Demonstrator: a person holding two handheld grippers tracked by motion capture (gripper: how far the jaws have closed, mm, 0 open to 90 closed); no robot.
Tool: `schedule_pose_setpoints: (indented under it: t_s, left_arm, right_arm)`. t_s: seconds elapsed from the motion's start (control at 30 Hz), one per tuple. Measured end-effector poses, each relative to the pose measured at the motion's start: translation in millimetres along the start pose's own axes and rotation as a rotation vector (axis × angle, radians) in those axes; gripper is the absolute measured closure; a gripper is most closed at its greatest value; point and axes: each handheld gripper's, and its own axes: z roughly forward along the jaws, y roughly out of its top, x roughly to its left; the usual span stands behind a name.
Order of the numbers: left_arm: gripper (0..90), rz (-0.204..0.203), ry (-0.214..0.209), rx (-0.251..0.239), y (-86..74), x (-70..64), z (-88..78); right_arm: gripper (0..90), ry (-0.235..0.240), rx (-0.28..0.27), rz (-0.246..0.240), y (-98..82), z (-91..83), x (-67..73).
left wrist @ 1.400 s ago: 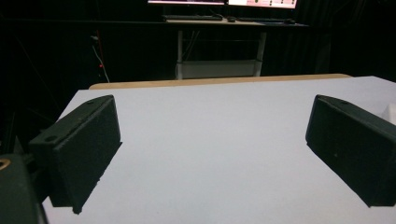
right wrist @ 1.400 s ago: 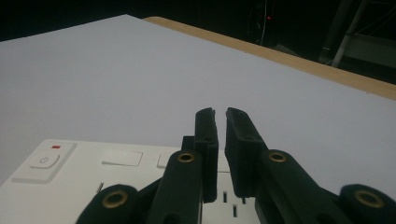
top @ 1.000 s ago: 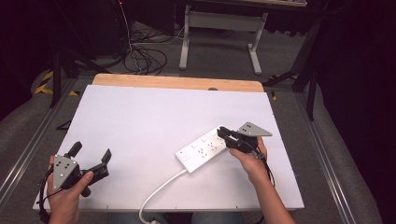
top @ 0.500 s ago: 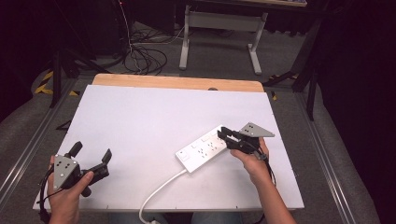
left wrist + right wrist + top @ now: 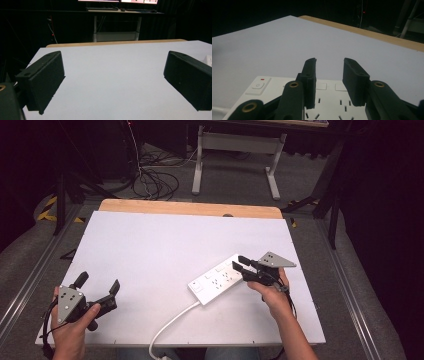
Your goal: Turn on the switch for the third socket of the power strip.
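A white power strip [image 5: 217, 280] lies slantwise on the white table [image 5: 150, 240], right of the middle; its switch end [image 5: 259, 85] points to the front left. My right gripper [image 5: 238, 262] hovers over the strip's far right end. Its jaws have just been opening; in the right gripper view the right gripper [image 5: 329, 62] shows a gap with nothing pinched, the strip's sockets [image 5: 329, 102] lying below. My left gripper [image 5: 100, 281] rests near the front left corner, open wide and empty. The left gripper [image 5: 113, 65] frames bare table top between its pads.
The strip's white cord [image 5: 170, 325] curls off the table's front edge. A wooden strip [image 5: 190, 209] borders the far edge. Beyond it stand a desk frame [image 5: 235, 150] and loose floor cables [image 5: 155, 182]. Metal rails [image 5: 350, 295] run along both sides.
The right gripper's jaws have spread wider over the power strip's end. Both hands and the strip have stayed in place.
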Motion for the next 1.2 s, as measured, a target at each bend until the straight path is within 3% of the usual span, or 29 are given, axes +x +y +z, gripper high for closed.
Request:
schedule_pose_setpoints:
  t_s: [0.47, 1.2]
  left_arm:
    - [3.8, 0.004, -0.004, 0.002, -0.1, -0.4, 0.3]
    - [3.8, -0.001, -0.001, -0.001, -0.1, 0.1, 0.6]
  right_arm:
    - [60.6, 0.015, -0.014, 0.027, -1.7, -7.2, -0.7]
    - [45.3, 0.060, -0.057, 0.066, -6.3, -21.5, -5.8]
